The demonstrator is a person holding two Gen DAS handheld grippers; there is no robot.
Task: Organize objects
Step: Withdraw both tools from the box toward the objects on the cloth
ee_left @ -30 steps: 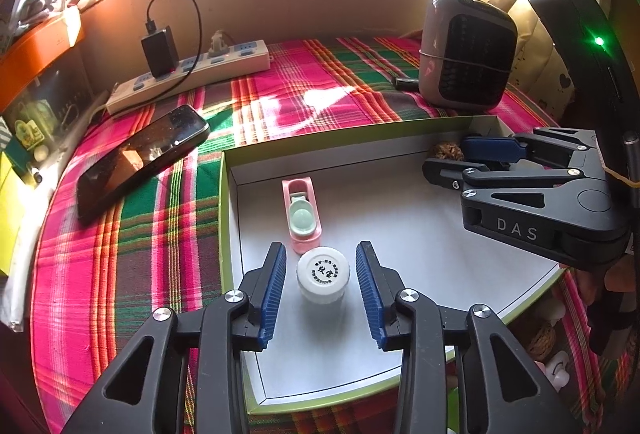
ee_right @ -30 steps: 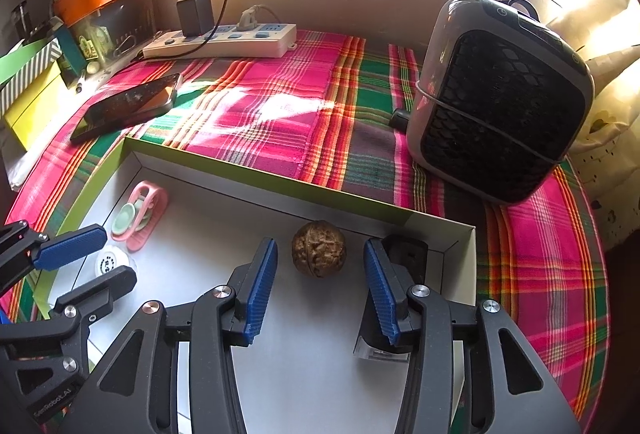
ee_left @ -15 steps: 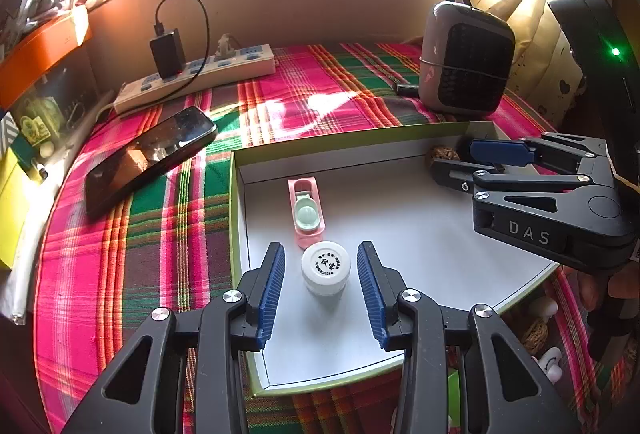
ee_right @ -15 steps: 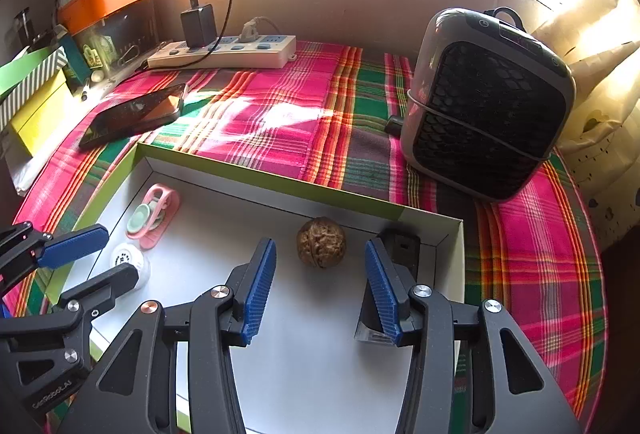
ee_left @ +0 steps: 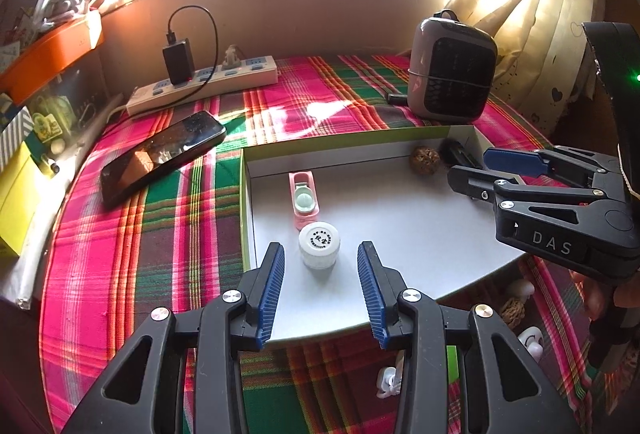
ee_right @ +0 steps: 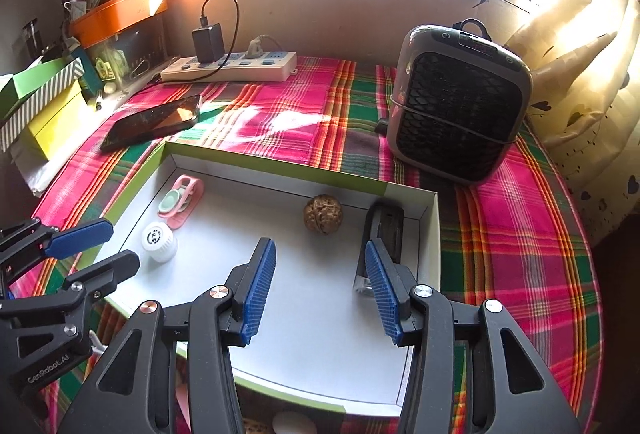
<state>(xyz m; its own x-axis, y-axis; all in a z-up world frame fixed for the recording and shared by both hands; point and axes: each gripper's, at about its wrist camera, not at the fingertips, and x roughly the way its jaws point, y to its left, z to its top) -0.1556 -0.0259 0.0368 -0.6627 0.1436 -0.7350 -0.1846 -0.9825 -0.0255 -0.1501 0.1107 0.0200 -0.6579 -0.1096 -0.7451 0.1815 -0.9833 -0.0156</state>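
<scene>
A shallow white box with a green rim (ee_left: 243, 202) (ee_right: 276, 174) lies on the plaid cloth. In it are a small white jar (ee_left: 319, 246) (ee_right: 159, 240), a pink case (ee_left: 304, 199) (ee_right: 180, 201), a walnut (ee_left: 426, 155) (ee_right: 322, 213) and a black object (ee_right: 382, 234) by the right wall. My left gripper (ee_left: 320, 290) is open and empty, just short of the white jar. My right gripper (ee_right: 318, 290) is open and empty, held back from the walnut; it also shows in the left wrist view (ee_left: 486, 170).
A black phone (ee_left: 160, 154) (ee_right: 154, 122) lies left of the box. A power strip with a charger (ee_left: 204, 84) (ee_right: 232, 66) sits at the back. A grey heater (ee_left: 450, 68) (ee_right: 456, 102) stands at the back right. Small white things and walnuts (ee_left: 516, 306) lie under the box's near edge.
Both grippers have pulled back and risen away from the jar and the walnut, which stay in the box. Both stay open.
</scene>
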